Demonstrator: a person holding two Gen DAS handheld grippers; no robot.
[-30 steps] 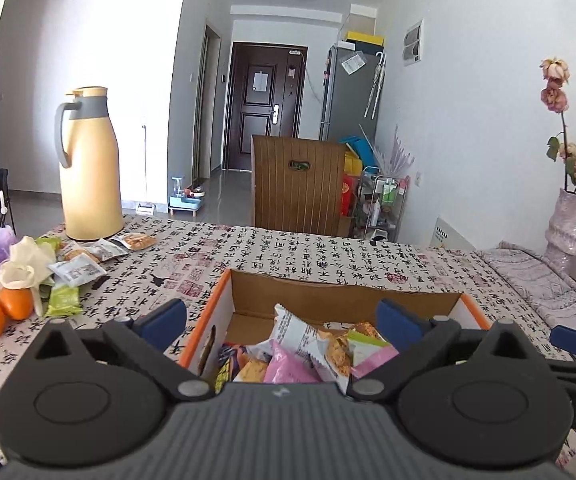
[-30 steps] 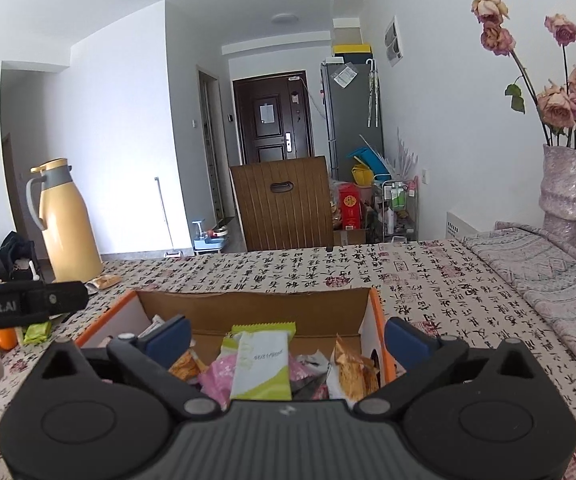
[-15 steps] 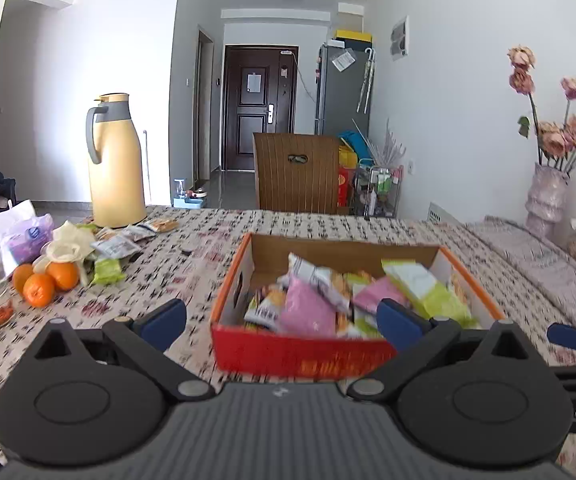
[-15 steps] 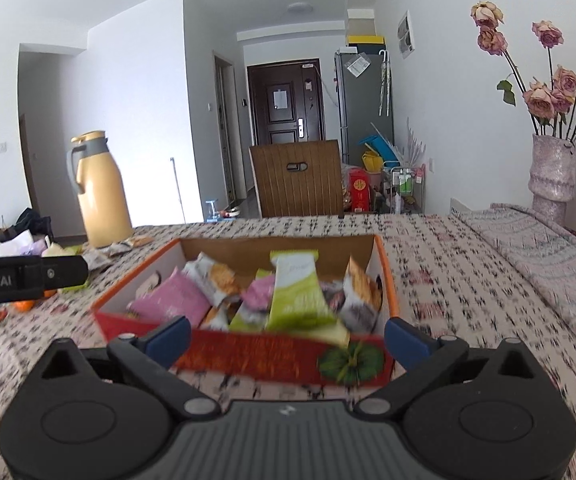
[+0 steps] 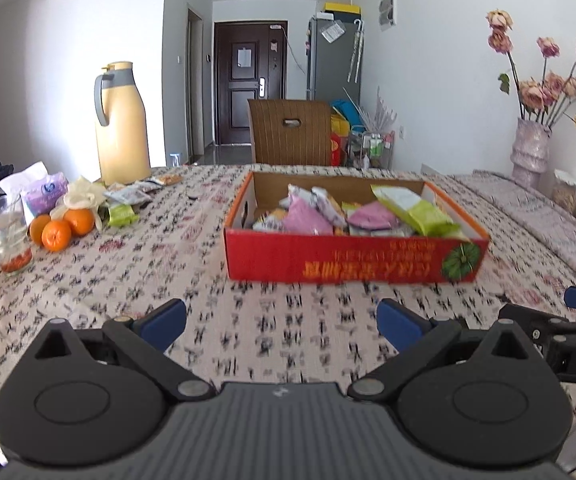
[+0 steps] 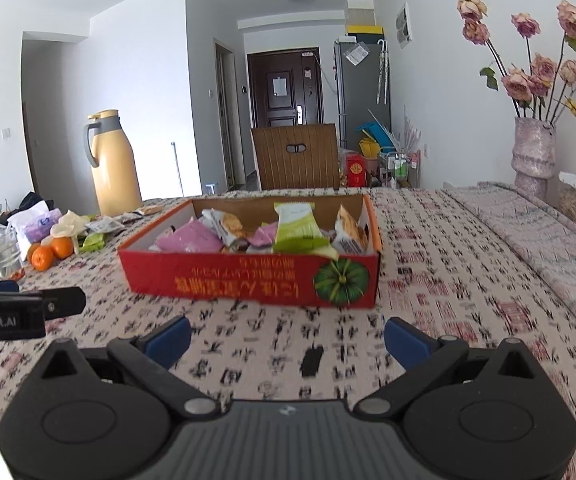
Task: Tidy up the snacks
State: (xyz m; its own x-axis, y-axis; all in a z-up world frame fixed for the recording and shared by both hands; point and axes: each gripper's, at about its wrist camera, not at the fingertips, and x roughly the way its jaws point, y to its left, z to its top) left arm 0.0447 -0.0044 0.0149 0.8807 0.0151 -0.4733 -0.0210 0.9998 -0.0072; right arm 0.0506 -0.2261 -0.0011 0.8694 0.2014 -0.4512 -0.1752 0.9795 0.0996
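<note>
A red cardboard box [image 5: 351,262] [image 6: 248,276] sits mid-table, filled with several snack packets, among them a green one [image 5: 411,206] [image 6: 295,226] and a pink one [image 5: 305,220] [image 6: 190,238]. More loose snack packets [image 5: 128,200] [image 6: 100,228] lie at the left by the jug. My left gripper [image 5: 282,322] hovers open over the tablecloth, well short of the box, with nothing between its fingers. My right gripper [image 6: 286,340] is likewise open and empty, in front of the box's near wall. Each gripper shows at the edge of the other's view.
A tall yellow thermos jug [image 5: 122,124] stands at the back left. Oranges [image 5: 62,228], a glass [image 5: 4,232] and a tissue pack [image 5: 44,194] crowd the left edge. A vase of dried roses [image 6: 533,152] stands at the right. A wooden chair [image 5: 291,132] sits behind the table.
Both grippers have pulled back from over the box towards the near side of the table. The box now lies well ahead of them, both staying open.
</note>
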